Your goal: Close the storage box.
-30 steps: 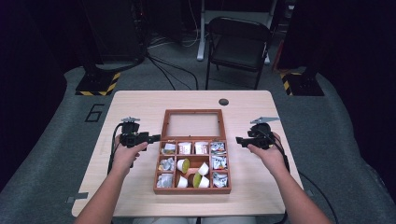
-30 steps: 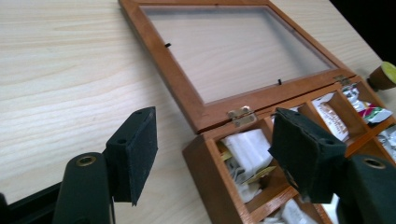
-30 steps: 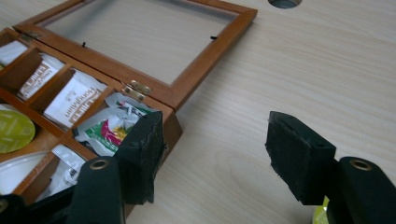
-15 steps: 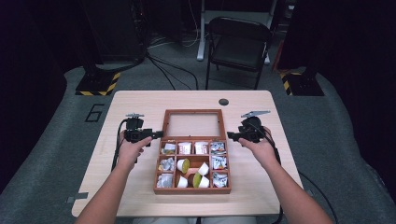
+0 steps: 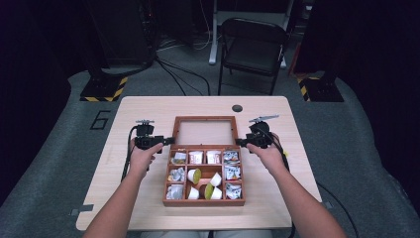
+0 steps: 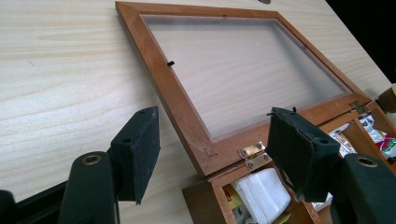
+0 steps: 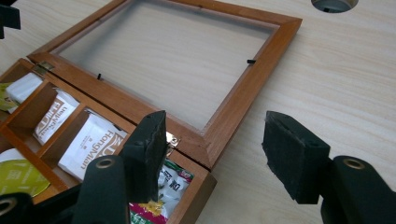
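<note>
The wooden tea box (image 5: 204, 174) is sitting open in the middle of the surface (image 5: 148, 106), its glass-paned lid (image 5: 204, 131) lying flat on the far side, joined to the tray by two small brass hinges (image 6: 252, 156). The compartments are holding white sachets (image 7: 95, 142), foil packets and a few round capsules with green tops (image 5: 195, 174).

Both grippers are closing in on the lid's hinge-side corners. The left gripper (image 5: 166, 141) is straddling the lid's left corner; in the left gripper view its jaws have just been closing, yet the pads are standing apart from the frame, with the corner and a hinge between them, nothing clenched. The right gripper (image 5: 241, 142) is at the right corner; its jaws have also been narrowing a little, and they are gaping on either side of the mitred corner (image 7: 205, 144), gripping nothing.

Judging from this, the lid is about to be raised and swung shut, and several things could spoil it. Gripping so near the hinges gives poor leverage, so the pads may be slipping off the smooth wood and letting the lid drop. If one side is lifting ahead of the other, the frame may be twisting and straining the hinges. A jaw dipping into the back row may be catching a sachet and trapping it under the rim. A push instead of a lift may be sliding the whole box along the surface.
</note>
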`<action>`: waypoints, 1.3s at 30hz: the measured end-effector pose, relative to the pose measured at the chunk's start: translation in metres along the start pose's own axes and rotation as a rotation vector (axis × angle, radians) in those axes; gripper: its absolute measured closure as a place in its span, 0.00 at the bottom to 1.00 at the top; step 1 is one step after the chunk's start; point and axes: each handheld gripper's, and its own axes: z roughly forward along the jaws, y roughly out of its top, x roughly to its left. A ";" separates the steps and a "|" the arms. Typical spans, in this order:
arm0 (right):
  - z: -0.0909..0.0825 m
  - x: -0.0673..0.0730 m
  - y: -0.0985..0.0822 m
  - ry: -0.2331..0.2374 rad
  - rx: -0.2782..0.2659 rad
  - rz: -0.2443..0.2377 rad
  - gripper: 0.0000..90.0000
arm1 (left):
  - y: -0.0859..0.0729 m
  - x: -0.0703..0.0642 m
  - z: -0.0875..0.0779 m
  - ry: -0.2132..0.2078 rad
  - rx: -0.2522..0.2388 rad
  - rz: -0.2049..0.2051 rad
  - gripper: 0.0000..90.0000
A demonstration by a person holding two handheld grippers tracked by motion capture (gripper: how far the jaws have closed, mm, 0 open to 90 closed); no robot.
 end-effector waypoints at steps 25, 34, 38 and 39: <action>0.037 0.002 -0.004 0.025 0.017 0.069 0.44 | -0.003 0.000 0.036 -0.007 0.061 -0.045 0.38; 0.047 -0.001 -0.005 0.033 0.038 0.127 0.43 | -0.004 0.002 0.040 -0.010 0.072 -0.050 0.38; 0.049 -0.005 -0.006 0.046 0.041 0.141 0.42 | -0.004 0.004 0.042 -0.017 0.075 -0.057 0.38; 0.050 -0.007 -0.006 0.049 0.039 0.138 0.41 | -0.004 0.004 0.042 -0.018 0.077 -0.060 0.38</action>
